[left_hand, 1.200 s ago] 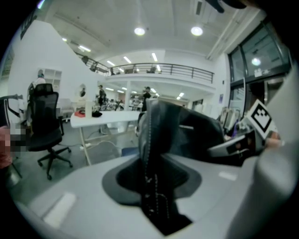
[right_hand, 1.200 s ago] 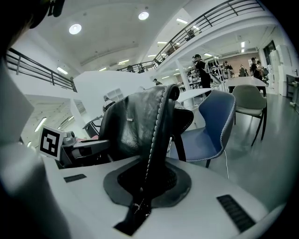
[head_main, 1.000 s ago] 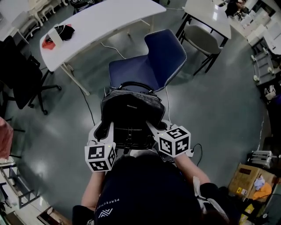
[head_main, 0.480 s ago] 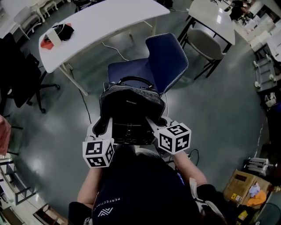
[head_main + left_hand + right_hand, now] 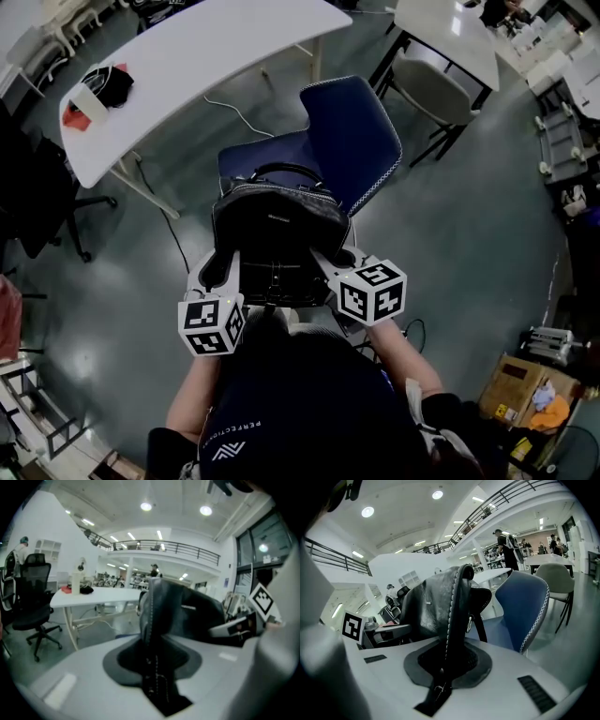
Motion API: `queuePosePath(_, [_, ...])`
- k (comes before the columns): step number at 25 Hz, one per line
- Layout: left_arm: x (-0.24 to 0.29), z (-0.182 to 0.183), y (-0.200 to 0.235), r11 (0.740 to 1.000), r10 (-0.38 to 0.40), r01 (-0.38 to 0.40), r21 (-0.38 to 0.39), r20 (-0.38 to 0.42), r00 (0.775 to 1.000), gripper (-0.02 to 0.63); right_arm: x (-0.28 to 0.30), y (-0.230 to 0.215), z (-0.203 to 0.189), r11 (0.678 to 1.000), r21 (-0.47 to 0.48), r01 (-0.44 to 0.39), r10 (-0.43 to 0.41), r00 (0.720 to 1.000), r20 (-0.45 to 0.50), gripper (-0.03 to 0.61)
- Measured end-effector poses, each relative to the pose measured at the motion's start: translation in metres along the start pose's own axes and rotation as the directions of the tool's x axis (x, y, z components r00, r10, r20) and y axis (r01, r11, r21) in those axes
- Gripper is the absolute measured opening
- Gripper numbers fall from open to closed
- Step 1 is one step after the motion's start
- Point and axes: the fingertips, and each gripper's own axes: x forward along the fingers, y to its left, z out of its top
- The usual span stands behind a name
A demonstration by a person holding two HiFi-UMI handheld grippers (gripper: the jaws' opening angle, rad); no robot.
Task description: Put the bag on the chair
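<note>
We hold the black bag just before the blue chair; left gripper clamps one side edge, right gripper, nearly closed, pinches the other seam.

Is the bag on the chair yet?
Not yet. The left gripper and right gripper hold the bag up, just before the chair.

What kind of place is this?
Probably a big open office or workshop: a long white table, a black wheeled office chair, and an upstairs balcony with a metal railing.
</note>
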Motion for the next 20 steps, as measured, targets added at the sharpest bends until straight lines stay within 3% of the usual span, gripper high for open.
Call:
queuePosePath(12, [0.107,0.023,0.059,0.998,-0.045,0.042,-0.053,-0.057,0.997,0.110,0.097,-0.049,0.054,1.000,0.004,0.020,-0.020,0.998,-0.055,0.018])
queuePosePath(20, [0.142,0.030,0.090,0.997,-0.064,0.061,-0.042,-0.071,0.995,0.107,0.136,-0.056,0.068,0.999,0.052,-0.013,0.016,0.998,-0.060,0.018])
